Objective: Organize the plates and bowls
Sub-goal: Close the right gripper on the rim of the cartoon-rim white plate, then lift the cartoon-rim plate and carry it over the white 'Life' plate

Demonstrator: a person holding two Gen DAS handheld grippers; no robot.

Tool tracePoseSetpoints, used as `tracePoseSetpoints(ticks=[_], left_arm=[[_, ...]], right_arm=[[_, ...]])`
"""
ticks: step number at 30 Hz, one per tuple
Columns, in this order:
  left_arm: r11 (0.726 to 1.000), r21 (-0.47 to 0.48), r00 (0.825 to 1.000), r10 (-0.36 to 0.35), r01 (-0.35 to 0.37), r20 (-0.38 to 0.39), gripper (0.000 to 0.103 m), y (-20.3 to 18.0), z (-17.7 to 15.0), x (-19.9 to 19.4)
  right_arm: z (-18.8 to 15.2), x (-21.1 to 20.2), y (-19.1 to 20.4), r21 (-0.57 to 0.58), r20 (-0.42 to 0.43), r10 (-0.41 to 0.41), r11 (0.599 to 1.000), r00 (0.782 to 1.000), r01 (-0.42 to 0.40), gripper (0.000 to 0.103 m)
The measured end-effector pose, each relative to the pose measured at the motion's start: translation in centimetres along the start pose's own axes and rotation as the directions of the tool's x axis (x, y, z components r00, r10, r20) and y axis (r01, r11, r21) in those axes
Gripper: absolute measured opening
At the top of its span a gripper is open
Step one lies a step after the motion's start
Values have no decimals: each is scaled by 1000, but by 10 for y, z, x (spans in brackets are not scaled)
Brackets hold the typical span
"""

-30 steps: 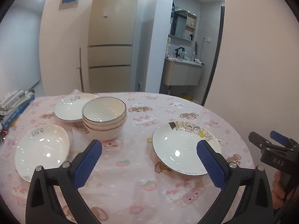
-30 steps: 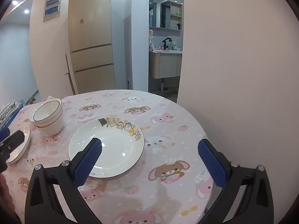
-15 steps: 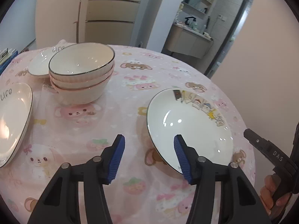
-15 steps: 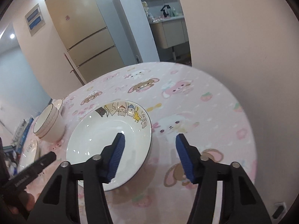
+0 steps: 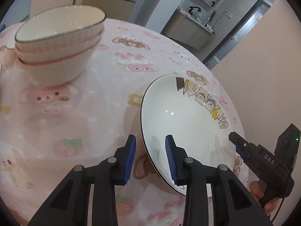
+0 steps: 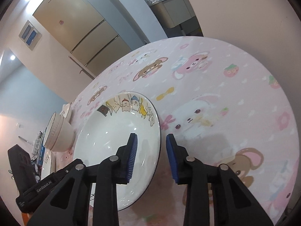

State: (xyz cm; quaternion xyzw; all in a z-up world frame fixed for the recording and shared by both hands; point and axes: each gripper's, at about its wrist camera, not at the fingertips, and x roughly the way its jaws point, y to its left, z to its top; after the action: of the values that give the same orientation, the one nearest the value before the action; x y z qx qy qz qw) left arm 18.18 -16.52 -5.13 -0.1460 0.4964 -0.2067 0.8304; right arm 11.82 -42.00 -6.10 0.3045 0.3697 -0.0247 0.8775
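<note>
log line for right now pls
phase: two-sided grasp | left tool: closing, astride cartoon plate rim | right tool: closing, astride opposite rim | pads: not yet pressing

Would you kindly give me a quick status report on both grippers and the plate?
Left gripper and right gripper closing, each straddling opposite rims of cartoon plate, pads not yet pressing. Plate flat on tablecloth. Bowl stack stands clear.

Left wrist view close above plate (image 5: 180,120) from its left, right wrist view opposite, both sharing it
</note>
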Motion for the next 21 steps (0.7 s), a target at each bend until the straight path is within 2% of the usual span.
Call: tracePoseSetpoints(ticks=[2, 5, 6, 8, 16, 21], left_arm=[[1000, -8, 1000, -5, 5, -1, 33, 2, -1, 3], [1000, -2, 1000, -9, 9, -3, 28, 1, -1, 3], [999, 3, 999, -34, 34, -11, 23, -1, -2, 4], [1000, 18, 1000, -18, 18, -3, 23, -4, -4, 2], [996, 81, 998, 37, -40, 44, 21, -13, -7, -16], [996, 79, 996, 40, -46, 75, 21, -10, -12, -34]], right_arm=[[-1, 6, -1, 11, -15, 6, 1000, 1000, -6, 30], [-3, 15, -4, 36, -50, 37, 999, 998, -36, 20], [-4, 17, -3, 35, -53, 23, 999, 998, -21, 14], [-5, 17, -1, 12, -46, -20, 1000, 999, 21, 10], [-11, 3, 10, -37, -28, -31, 999, 999, 30, 12], [-19, -3, 21, -62, -31, -33, 998, 999, 31, 12]])
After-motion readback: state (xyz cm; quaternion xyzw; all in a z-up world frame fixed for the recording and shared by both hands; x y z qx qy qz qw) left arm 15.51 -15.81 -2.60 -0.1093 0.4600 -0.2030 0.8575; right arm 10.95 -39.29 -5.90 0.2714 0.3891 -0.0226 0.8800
